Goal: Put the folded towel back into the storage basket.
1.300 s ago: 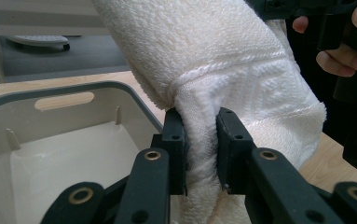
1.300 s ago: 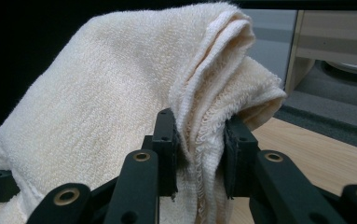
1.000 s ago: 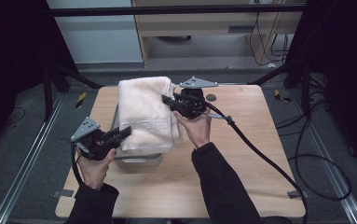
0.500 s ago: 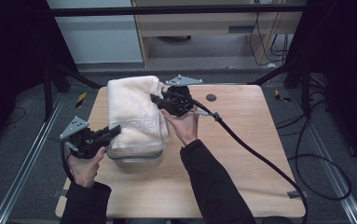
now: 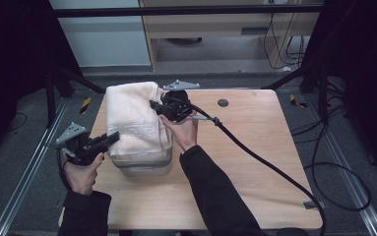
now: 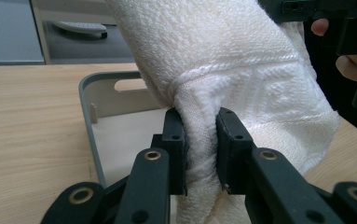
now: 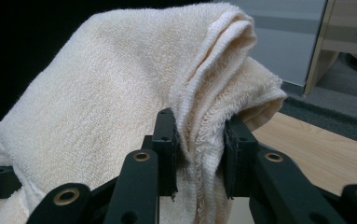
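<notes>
A folded cream towel (image 5: 132,118) hangs stretched between my two grippers over a grey plastic bin (image 5: 144,166) on the wooden table. My left gripper (image 5: 111,138) is shut on the towel's near left corner; in the left gripper view its pads squeeze a bunched fold of the towel (image 6: 241,79) above the bin's rim (image 6: 88,121). My right gripper (image 5: 154,105) is shut on the towel's far right edge. The right gripper view has the layered hem of the towel (image 7: 120,107) pinched between the jaws. The towel hides most of the bin's inside.
The wooden table (image 5: 255,162) has bare surface to the right and front of the bin. A black cable (image 5: 269,164) trails from my right gripper across the table to its right edge. A small dark round hole (image 5: 223,103) sits near the far edge.
Both grippers have carried the towel to the left, so it now hangs farther left over the bin. Both grips stayed as they were.
</notes>
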A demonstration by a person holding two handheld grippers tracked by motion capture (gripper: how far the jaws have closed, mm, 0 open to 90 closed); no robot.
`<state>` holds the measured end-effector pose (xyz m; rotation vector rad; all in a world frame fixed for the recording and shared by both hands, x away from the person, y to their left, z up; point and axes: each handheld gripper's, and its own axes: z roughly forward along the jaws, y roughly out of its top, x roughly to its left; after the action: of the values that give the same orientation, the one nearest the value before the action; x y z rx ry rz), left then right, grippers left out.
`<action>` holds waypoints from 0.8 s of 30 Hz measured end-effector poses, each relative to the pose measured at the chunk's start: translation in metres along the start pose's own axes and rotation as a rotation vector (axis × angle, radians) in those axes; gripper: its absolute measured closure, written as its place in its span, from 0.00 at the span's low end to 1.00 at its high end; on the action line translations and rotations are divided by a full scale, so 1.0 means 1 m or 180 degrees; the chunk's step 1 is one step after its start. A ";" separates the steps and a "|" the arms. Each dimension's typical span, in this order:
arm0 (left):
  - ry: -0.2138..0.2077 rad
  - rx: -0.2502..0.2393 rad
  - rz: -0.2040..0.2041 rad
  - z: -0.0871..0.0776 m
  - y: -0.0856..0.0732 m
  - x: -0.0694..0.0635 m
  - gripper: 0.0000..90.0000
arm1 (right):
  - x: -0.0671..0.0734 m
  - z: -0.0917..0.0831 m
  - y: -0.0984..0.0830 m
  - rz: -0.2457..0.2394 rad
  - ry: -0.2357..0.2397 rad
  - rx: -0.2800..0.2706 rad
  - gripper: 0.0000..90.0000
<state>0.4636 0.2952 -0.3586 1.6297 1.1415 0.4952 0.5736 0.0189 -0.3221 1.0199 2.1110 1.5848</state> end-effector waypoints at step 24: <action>0.0145 0.0371 -0.0045 0.025 -0.019 0.021 0.83 | -0.005 0.036 -0.033 0.0041 -0.0135 0.0249 0.78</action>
<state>0.4843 0.3010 -0.3899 1.7168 1.2346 0.4661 0.5880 0.0361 -0.3652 1.0847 2.1570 1.4836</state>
